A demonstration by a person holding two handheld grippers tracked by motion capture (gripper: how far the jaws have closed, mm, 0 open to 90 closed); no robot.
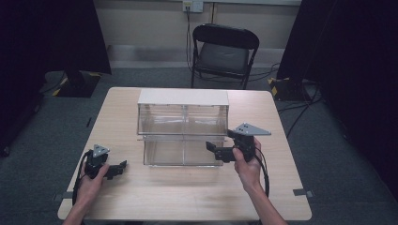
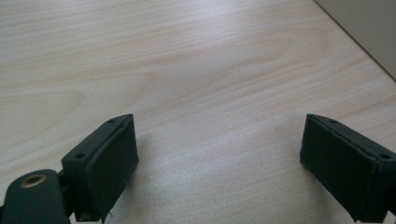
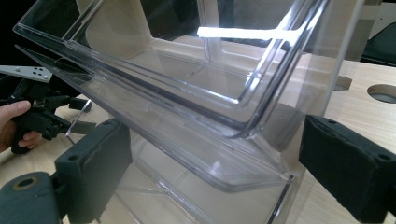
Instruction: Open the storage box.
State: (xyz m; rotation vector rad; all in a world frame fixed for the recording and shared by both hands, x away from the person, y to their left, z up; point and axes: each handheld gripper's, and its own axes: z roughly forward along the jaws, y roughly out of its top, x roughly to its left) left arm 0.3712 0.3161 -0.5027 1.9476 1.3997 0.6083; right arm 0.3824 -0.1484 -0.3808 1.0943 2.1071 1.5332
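Alignment is mattering: right tool [image 1: 212, 149], released, is reaching the clear bin [image 1: 183, 133] mid-frame; left tool [image 1: 121, 166], released, is hovering over the table [image 1: 197, 197].

Clear bin [image 1: 183, 133] (white-topped) stands between 2 grippers on table [image 1: 187, 197].

No text, label, brand, number or sign can be read in any of the views. The clear plastic drawer unit [image 1: 183, 133] is seen to be unmarked on its walls and white top, and nothing is printed on the wooden table [image 1: 197, 197]. No lettering can be made out on the grey plates and black jaws of the grippers.
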